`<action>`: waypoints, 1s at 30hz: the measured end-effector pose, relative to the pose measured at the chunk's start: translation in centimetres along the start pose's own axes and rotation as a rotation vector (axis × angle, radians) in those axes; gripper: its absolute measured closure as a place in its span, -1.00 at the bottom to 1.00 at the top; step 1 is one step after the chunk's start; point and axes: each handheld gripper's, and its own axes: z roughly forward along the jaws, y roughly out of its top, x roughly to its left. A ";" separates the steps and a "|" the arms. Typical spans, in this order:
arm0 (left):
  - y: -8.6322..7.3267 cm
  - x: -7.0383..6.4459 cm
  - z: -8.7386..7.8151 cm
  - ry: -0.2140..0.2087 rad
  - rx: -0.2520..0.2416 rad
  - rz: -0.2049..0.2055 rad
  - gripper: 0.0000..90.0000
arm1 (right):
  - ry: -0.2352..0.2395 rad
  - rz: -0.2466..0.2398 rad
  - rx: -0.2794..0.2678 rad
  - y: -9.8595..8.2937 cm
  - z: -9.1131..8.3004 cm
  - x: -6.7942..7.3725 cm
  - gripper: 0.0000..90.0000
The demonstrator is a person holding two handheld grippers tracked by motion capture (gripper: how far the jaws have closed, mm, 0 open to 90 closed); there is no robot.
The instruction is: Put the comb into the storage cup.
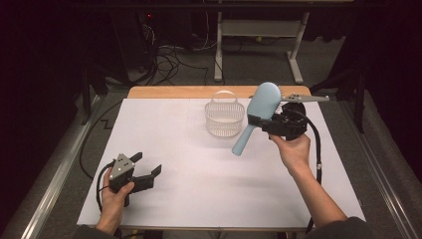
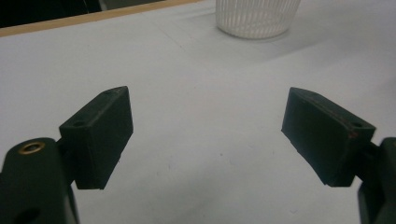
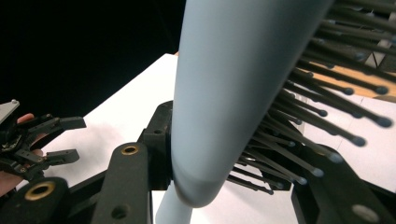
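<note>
**Brush held high beside the basket: a grip near the neck, and a long lever below it**

The right gripper (image 1: 260, 122) had its fingers closed on the pale blue plastic hairbrush (image 1: 256, 115), pinching it where the oval head narrows into the handle. The brush was clear of the white-covered table (image 1: 199, 169), in the air just right of the small white plastic mesh basket (image 1: 225, 118) and close to its rim.

The main risk, as I judged it, was rotation in the grasp. The fingers gripped a smooth, tapering section, and in the right gripper view the black bristles (image 3: 327, 116) sat against one finger, so that side may have pressed on springy pins rather than solid plastic. A quick tilt could have let the brush pivot or slide downward. A second hazard was the basket itself: it looked light, and a sweep of the handle could have knocked it over or pushed it away. The brush also appeared longer than the basket is wide, so it might have tipped out.

The brush's long axis ran diagonally, head up and away from the person, handle end down and toward the table's middle.

The left gripper (image 1: 149, 167) rested low at the near left, fingers spread wide and empty.
</note>
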 end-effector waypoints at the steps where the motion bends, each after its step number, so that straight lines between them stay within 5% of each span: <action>1: 0.0 0.0 0.0 0.000 0.001 0.000 -0.61 | -0.001 -0.002 -0.001 0.1 0.0 0.0 0.23; 30: -0.1 0.2 0.1 -0.007 0.005 0.002 -0.60 | -0.030 0.004 -0.002 2.9 1.6 -0.7 0.23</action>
